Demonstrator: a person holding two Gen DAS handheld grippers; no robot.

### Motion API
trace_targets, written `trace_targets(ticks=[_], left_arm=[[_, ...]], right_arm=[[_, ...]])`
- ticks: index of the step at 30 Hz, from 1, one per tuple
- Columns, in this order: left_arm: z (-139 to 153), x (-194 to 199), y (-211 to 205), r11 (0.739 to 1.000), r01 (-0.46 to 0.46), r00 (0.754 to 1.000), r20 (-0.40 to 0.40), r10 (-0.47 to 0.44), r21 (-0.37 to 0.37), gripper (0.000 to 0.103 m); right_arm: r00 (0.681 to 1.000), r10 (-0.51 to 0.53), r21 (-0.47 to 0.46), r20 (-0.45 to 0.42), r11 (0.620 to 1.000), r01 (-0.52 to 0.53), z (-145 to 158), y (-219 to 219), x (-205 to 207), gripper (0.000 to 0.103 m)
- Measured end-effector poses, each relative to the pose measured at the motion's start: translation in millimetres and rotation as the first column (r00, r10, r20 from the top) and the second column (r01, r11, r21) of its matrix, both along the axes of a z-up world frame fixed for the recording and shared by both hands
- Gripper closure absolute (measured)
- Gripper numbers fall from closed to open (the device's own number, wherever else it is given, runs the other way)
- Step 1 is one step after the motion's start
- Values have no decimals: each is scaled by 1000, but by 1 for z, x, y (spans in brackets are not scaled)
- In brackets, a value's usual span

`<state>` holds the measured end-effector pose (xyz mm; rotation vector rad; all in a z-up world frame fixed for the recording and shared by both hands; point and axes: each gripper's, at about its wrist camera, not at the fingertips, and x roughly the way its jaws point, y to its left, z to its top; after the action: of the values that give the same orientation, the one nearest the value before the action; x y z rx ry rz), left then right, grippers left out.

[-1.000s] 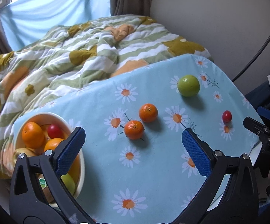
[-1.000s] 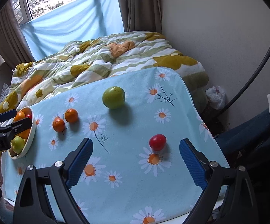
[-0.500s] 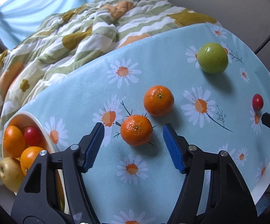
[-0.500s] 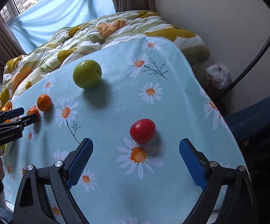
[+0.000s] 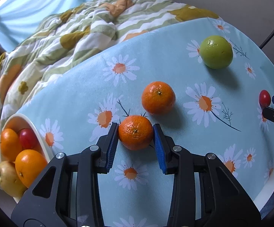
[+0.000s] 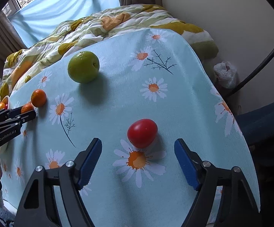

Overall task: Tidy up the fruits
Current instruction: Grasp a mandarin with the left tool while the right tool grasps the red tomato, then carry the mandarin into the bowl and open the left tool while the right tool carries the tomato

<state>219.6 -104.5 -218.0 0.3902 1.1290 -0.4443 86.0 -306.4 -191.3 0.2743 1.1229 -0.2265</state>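
Both grippers have dropped toward the table since a second ago, and the fruit now looms large between their blue pads. Nearest in the left wrist view, the left gripper (image 5: 135,132) has just clamped onto the near tangerine (image 5: 135,131), one pad pressed to each flank while it sits on the cloth; that looks like a grasp taken low and square so the round fruit cannot squirt out. Over on the right, the right gripper (image 6: 137,151) has just been narrowing, yet its jaws stand apart and nothing is between them: the red tomato (image 6: 142,135) lies just beyond the tips, untouched. My read is that it wants a little more reach before it squeezes.

At the near left edge sits the white bowl (image 5: 40,138), already carrying oranges, a red tomato and a pale yellowish fruit, surely the destination. A touch farther, the second tangerine (image 5: 158,97) waits just beside the held one. Farther right, the green apple (image 5: 216,52) sits alone, well apart.

All of it rests on a pale blue daisy-print tablecloth (image 6: 174,94). Beyond its far edge, a rumpled green and mustard quilt (image 5: 83,34), then a blue-draped window (image 6: 65,5), curtains and a plain wall.
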Motion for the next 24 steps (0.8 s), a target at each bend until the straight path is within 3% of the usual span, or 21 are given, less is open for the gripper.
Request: trace_targets(ticks=[10, 12, 16, 24], left_arm=[[0, -7, 5, 999, -37, 999, 2, 37, 1, 60], [0, -10, 6, 999, -44, 999, 3, 44, 2, 60], [0, -14, 8, 998, -67, 998, 1, 67, -2, 60], [8, -21, 15, 989, -139, 990, -20, 138, -40, 60]], right_arm=[[999, 44, -16, -8, 999, -44, -6, -2, 7, 44], [998, 62, -13, -14, 998, -62, -8, -3, 10, 50], [993, 116, -34, -27, 993, -117, -10, -3, 16, 71], [981, 191, -54, 9, 980, -191, 4, 4, 21, 72]])
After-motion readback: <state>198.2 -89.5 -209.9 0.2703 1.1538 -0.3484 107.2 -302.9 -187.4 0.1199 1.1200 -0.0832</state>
